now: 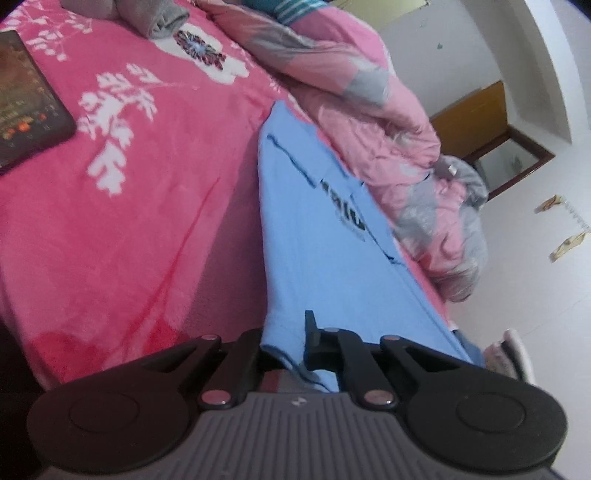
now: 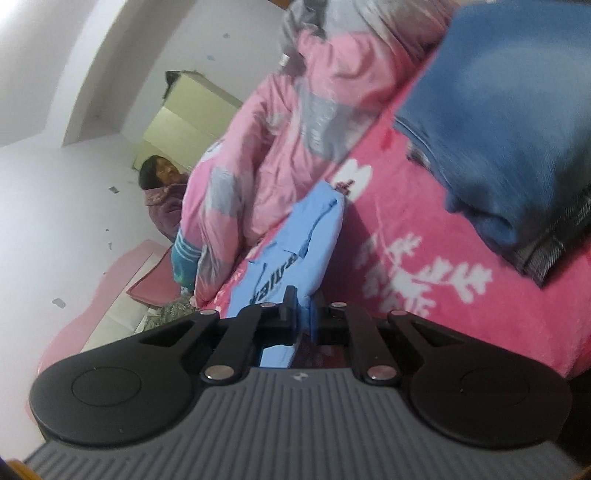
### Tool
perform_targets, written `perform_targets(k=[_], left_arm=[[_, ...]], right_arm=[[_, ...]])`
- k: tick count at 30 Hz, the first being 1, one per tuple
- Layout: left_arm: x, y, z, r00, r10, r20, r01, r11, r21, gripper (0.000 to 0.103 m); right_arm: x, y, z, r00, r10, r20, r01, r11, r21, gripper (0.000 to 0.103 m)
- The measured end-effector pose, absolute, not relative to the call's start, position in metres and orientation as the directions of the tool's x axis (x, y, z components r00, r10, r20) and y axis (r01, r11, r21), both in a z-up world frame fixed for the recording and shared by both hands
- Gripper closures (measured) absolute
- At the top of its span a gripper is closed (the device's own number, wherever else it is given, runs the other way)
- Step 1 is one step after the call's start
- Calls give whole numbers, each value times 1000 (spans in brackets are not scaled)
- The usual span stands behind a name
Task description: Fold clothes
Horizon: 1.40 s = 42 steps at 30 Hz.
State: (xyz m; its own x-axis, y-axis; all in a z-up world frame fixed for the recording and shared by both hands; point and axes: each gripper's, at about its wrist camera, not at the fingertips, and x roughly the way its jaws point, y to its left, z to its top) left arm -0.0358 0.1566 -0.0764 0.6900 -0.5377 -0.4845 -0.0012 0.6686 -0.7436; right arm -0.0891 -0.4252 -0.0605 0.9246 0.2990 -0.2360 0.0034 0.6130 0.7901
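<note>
A light blue T-shirt (image 1: 325,229) with dark printed lettering is stretched out above a pink floral blanket (image 1: 129,192). My left gripper (image 1: 284,343) is shut on one end of the shirt, with cloth pinched between its black fingers. My right gripper (image 2: 304,317) is shut on the other end of the same shirt (image 2: 295,254), which runs away from it toward the quilt. The shirt hangs taut between the two grippers, lifted off the bed.
A crumpled pink and grey quilt (image 1: 369,110) lies along the bed's far side. A dark tablet (image 1: 26,99) rests on the blanket. Folded grey clothes (image 1: 162,18) sit at the top. A folded dark blue garment stack (image 2: 509,122) lies on the blanket. A person (image 2: 162,177) lies beyond.
</note>
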Motion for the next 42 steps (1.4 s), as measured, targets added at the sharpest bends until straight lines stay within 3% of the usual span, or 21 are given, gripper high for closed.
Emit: perform_targets(k=[11, 23, 33, 42], left_arm=[[-108, 174, -33, 692, -565, -450, 67, 670, -739, 100], [-190, 189, -14, 670, -572, -474, 50, 671, -739, 100], [-149, 190, 3, 700, -598, -389, 104, 625, -774, 100], [-59, 182, 13, 768, -572, -287, 144, 591, -794, 100]], right_arm=[[-158, -423, -35, 935, 312, -172, -56, 604, 795, 99], [-256, -409, -22, 911, 334, -241, 16, 557, 830, 99], [-215, -417, -24, 918, 354, -181, -36, 526, 850, 99], [-135, -419, -7, 931, 350, -105, -113, 550, 827, 99]])
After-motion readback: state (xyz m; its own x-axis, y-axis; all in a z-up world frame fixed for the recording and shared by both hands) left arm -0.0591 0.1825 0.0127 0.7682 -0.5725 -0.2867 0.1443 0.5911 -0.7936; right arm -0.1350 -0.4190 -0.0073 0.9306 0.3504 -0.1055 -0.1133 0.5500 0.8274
